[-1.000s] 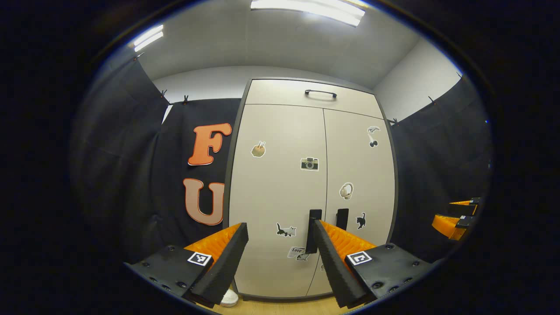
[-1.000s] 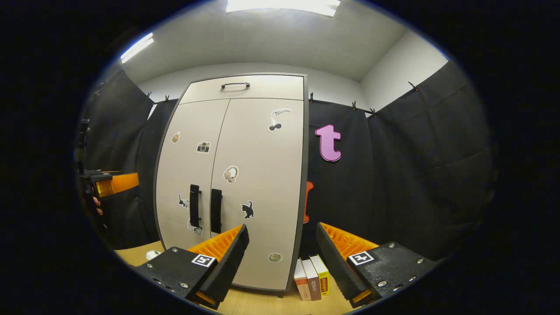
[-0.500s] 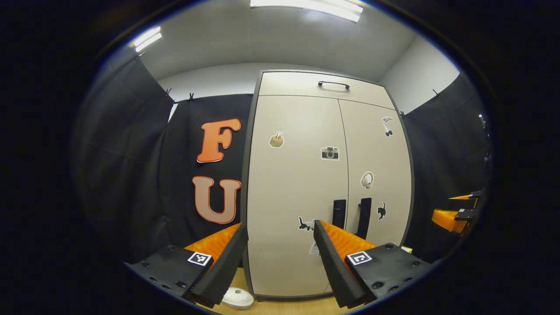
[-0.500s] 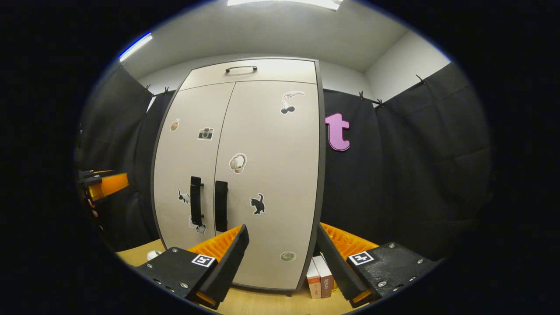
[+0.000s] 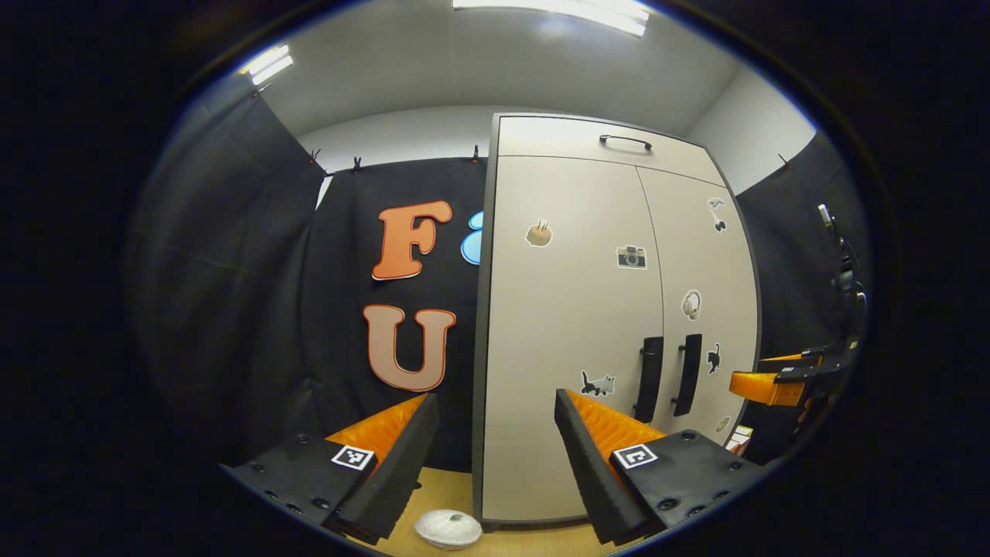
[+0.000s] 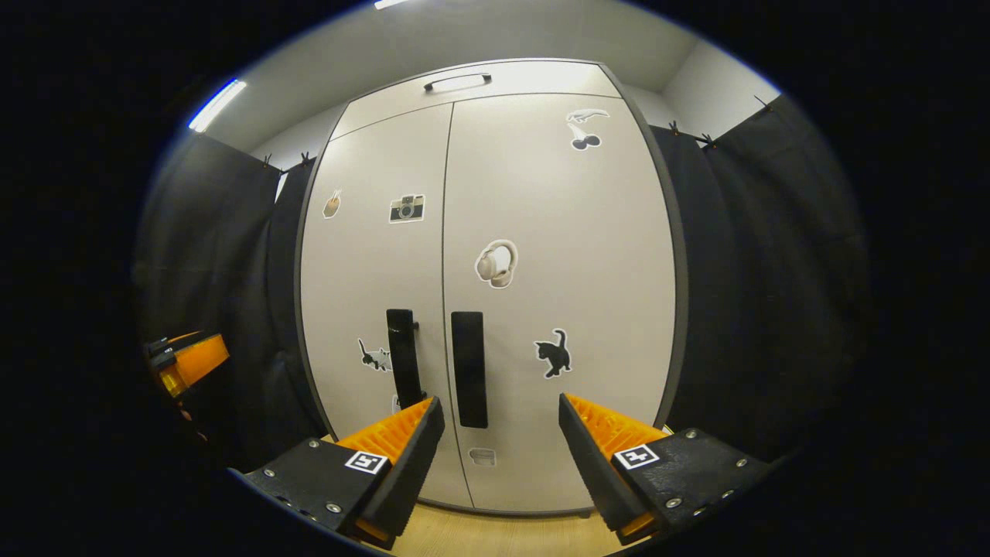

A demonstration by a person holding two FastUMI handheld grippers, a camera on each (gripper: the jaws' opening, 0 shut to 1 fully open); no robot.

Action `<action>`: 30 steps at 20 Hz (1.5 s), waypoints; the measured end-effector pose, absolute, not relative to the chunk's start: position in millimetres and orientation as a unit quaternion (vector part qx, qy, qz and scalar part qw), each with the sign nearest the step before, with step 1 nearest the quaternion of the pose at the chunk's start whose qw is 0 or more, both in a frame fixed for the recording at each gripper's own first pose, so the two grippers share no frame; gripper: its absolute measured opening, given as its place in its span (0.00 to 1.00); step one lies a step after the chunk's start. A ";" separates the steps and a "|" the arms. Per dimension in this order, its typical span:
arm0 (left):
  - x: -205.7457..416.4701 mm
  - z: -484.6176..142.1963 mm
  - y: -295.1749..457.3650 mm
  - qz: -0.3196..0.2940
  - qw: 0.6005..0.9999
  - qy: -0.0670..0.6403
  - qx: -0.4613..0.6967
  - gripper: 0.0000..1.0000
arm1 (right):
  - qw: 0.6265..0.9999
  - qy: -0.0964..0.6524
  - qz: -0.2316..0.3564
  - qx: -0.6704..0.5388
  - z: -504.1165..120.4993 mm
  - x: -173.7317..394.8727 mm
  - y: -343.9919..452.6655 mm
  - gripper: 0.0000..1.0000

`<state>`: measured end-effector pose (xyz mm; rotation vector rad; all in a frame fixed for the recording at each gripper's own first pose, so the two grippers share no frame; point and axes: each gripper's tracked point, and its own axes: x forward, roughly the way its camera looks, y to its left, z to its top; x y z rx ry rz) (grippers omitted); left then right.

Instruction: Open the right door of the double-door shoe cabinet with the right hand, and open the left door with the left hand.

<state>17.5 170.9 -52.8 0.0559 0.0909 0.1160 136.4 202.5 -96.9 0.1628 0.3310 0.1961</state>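
Both doors of the shoe cabinet [image 6: 495, 271] are shut, and neither handle is touched yet. What has changed over the last second is the aim of the two claws. The right claw [image 6: 495, 433] has swung round and closed in: the cabinet, which a second ago sat to the left of its view with books at the foot of the cabinet's right side, now stands square ahead and larger. The right door's handle [image 6: 469, 369], a dark upright bar just right of the centre seam, shows just above the gap between the spread fingers, nearer the left one. That claw is released and grasping nothing.

The left claw [image 5: 495, 449] has turned the other way. The cabinet has slid toward the right of its view, so that claw now points at the cabinet's left edge and the black booth cloth beside it, and the left door's handle [image 5: 648, 379] lies off to the right of its fingers. It too is released and empty. A small white object [image 5: 448, 528] lies on the floor by the cabinet's lower left corner.

This suggests the right door comes first: the right claw seems nearly lined up to reach its handle, while the left one would need re-aiming before its turn.
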 end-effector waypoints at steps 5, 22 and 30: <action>14.7 -57.9 202.7 0.070 0.997 0.042 0.014 0.95 | 0.973 0.199 0.094 0.073 -114.2 167.7 230.4 0.79; 42.7 -93.2 217.1 0.063 0.995 0.073 0.005 0.96 | 0.959 0.256 0.025 0.121 -144.4 220.9 241.1 0.47; 32.2 -80.1 203.8 0.058 0.996 0.066 0.025 0.96 | 0.960 0.254 0.020 0.118 -145.4 219.6 242.0 0.23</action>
